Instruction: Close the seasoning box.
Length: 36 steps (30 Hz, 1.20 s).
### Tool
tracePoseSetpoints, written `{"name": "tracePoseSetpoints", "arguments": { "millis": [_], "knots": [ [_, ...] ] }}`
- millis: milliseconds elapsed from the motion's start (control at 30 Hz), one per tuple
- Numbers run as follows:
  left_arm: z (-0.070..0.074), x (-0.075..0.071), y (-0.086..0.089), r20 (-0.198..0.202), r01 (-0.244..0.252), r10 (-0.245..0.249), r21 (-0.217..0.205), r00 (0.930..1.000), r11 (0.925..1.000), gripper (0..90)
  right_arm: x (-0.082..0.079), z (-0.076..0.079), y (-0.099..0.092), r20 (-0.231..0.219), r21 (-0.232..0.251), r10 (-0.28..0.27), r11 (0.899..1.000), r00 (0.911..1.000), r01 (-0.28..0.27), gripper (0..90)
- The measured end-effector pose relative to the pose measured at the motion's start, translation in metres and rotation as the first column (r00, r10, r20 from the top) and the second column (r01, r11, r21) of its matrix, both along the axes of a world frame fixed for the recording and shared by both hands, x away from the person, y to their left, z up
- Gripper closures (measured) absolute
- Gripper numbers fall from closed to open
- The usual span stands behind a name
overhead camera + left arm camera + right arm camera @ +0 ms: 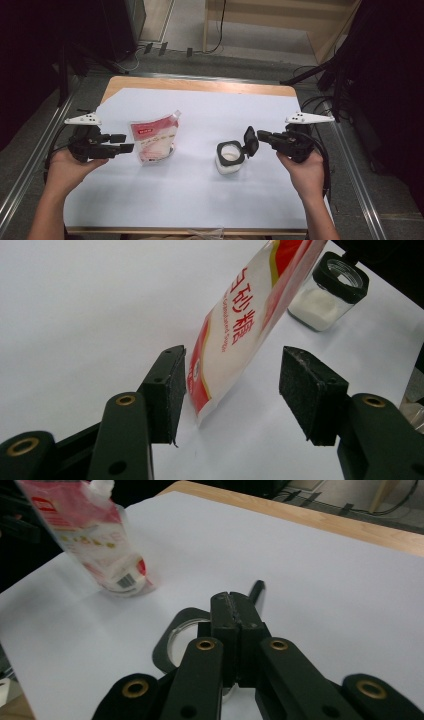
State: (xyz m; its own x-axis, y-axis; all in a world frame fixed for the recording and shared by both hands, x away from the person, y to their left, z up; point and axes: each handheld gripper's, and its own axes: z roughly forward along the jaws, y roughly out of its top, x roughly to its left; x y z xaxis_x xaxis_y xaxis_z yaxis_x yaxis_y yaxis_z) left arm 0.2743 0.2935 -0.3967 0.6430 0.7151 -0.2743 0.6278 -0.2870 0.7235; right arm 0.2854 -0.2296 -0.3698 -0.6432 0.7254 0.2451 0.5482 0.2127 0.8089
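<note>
Glass, square-sided and clear, forms the small jar at centre-right of the high view; white granules fill its lower part, and its black flip lid stands open, tilted up at the jar's right. The right gripper has its jaws pressed together, tips at that lid; whether they pinch it I cannot tell. The right gripper view, looking down, shows the jar's black collar and round mouth below the closed jaws. The red-and-white plastic pouch stands left of centre on the white sheet, its spout corner at top right. The left gripper view shows red characters printed on the pouch. The left gripper stands open, rough black pads either side of the pouch's bottom corner, not touching.
</note>
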Motion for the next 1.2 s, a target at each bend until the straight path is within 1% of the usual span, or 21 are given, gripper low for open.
{"name": "tracePoseSetpoints", "arguments": {
  "millis": [67,167,267,333,367,533,600,633,733,800,867,1200],
  "knots": [
    [-0.001,0.0,0.002,-0.001,-0.006,0.006,0.007,1.0,1.0,45.3,0.002,-0.003,-0.002,-0.004,-0.005,-0.012,1.0,0.9999,0.012,89.9],
    [-0.002,0.0,0.004,0.0,-0.013,0.013,0.0,0.9999,0.9999,45.3,0.004,-0.007,-0.004,-0.013,-0.008,-0.028,1.0,0.9995,0.028,89.9],
    [-0.003,0.0,0.007,0.003,-0.026,0.026,0.005,0.9997,0.9996,45.3,0.007,-0.014,-0.006,-0.031,-0.015,-0.034,0.999,0.9989,0.034,90.0],
    [-0.004,0.0,0.008,-0.003,-0.029,0.029,0.0,0.9996,0.9996,45.3,0.009,-0.018,-0.006,-0.04,-0.019,-0.038,0.999,0.9985,0.037,90.0],
    [-0.004,0.001,0.009,0.001,-0.03,0.03,-0.001,0.9995,0.9995,45.3,0.01,-0.02,-0.005,-0.045,-0.018,-0.04,0.999,0.9982,0.039,90.0],
    [-0.006,0.001,0.01,0.004,-0.035,0.035,0.001,0.9994,0.9994,45.3,0.014,-0.03,-0.002,-0.074,-0.021,-0.035,0.999,0.9966,0.034,89.9],
    [-0.007,0.001,0.011,0.015,-0.042,0.042,0.007,0.999,0.9991,45.4,0.017,-0.036,0.0,-0.079,-0.031,-0.027,0.999,0.9965,0.025,89.9],
    [-0.008,0.001,0.012,0.011,-0.042,0.042,0.01,0.9991,0.9991,45.5,0.018,-0.039,0.001,-0.087,-0.038,-0.028,0.999,0.9958,0.025,89.9],
    [-0.009,0.002,0.013,0.006,-0.05,0.05,0.013,0.9987,0.9987,45.5,0.023,-0.047,0.003,-0.114,-0.026,-0.021,1.0,0.9932,0.018,90.0],
    [-0.01,0.002,0.014,0.007,-0.051,0.051,0.007,0.9987,0.9987,45.5,0.026,-0.051,0.005,-0.119,-0.024,-0.02,1.0,0.9927,0.018,90.0],
    [-0.011,0.002,0.014,0.006,-0.054,0.054,0.009,0.9985,0.9985,45.5,0.028,-0.053,0.007,-0.127,-0.016,-0.016,1.0,0.9917,0.014,90.0],
    [-0.013,0.003,0.013,0.003,-0.06,0.06,0.015,0.9982,0.9981,45.3,0.024,-0.054,0.011,-0.126,-0.025,-0.011,1.0,0.992,0.007,90.0]
  ]
}}
